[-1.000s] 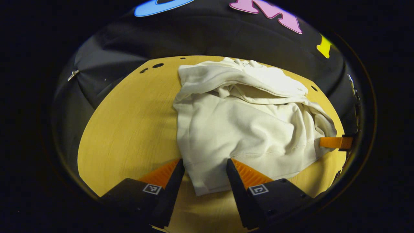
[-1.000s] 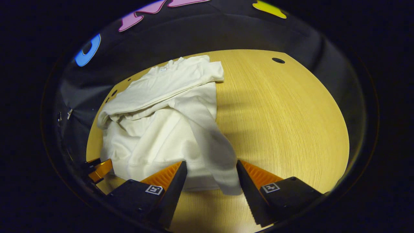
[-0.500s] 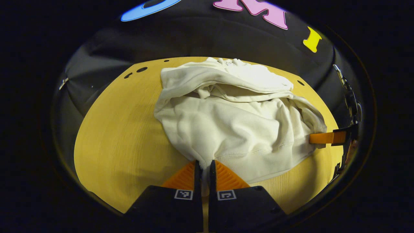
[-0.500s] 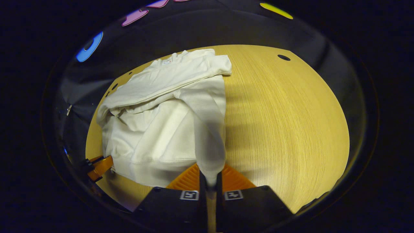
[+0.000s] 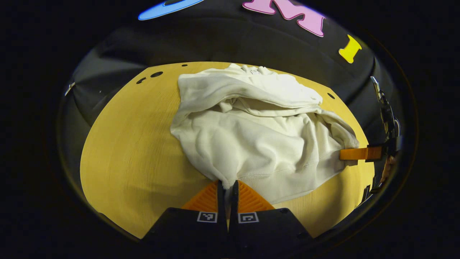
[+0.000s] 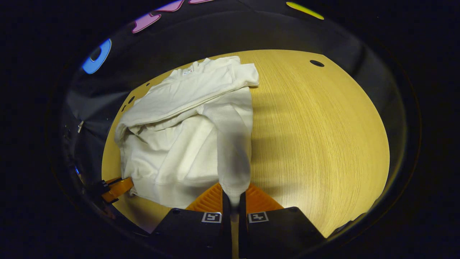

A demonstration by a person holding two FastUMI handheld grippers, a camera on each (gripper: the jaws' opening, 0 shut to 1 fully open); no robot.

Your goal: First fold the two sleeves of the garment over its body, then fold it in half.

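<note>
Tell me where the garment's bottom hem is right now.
In the left gripper view, the hem lies along the garment's near edge, pinched by the left hand-held gripper.

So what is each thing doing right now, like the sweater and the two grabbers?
garment: rumpled on the table, sleeves folded over its body, not yet folded in half
left gripper: shut on the garment's near hem corner
right gripper: shut on a drooping fold of the garment
table: bare wood beside the garment

far tool (image 5: 359,154) cut off, garment (image 5: 258,140) hem pinched from sight
</note>
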